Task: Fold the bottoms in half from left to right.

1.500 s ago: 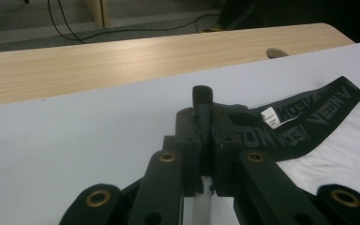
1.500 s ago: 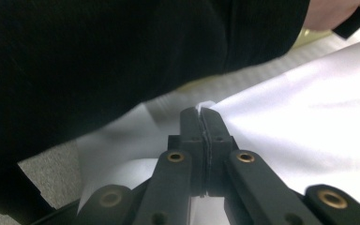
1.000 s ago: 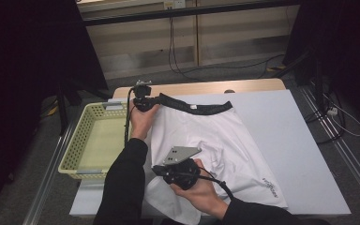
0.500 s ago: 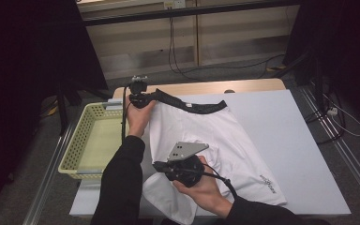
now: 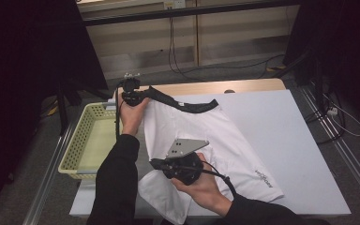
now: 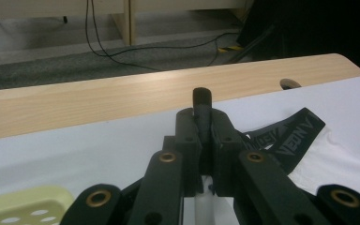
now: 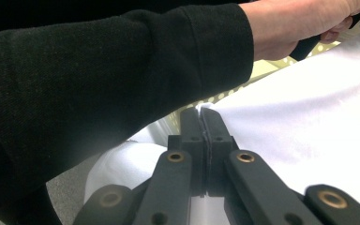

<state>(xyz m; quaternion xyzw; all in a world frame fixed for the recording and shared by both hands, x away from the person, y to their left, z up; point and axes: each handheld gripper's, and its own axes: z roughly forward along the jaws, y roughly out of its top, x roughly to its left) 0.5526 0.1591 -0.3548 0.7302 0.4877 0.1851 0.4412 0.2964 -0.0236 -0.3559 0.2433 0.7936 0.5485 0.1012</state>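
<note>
Jaws of both grippers pinch the white garment (image 5: 201,136), sleeve (image 7: 98,70) hiding its edge.

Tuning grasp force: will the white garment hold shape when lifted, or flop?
Likely floppy: the garment drapes and wrinkles between the left gripper and right gripper. Probably light. The black waistband looks thicker, likely better grip.

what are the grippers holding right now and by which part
Both hold the white garment. The left gripper is shut on its black waistband at the far left corner; the right gripper is shut on the white fabric's left edge nearer the person.
</note>
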